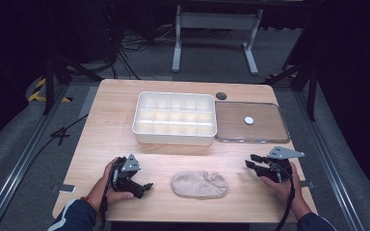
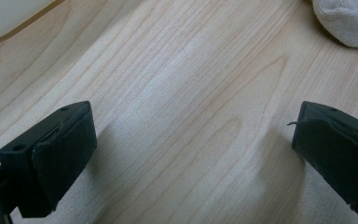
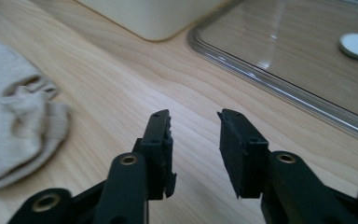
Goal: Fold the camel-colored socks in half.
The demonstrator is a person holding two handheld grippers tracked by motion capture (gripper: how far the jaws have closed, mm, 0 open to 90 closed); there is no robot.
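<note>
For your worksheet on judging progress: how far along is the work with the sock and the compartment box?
Done: the clear lid is off and lies right of the white compartment box, whose cells look empty. In hand: nothing. The left gripper rests open left of the beige sock; the right gripper hangs partly open to its right, jaws empty. Left: everything with the sock, which lies untouched on the table.

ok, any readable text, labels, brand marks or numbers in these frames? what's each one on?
None readable.
White divided box: plain, no markings.
Clear lid: only a blank white round sticker.
Beige sock: no print seen.
Left gripper and right gripper: no lettering visible.
</note>
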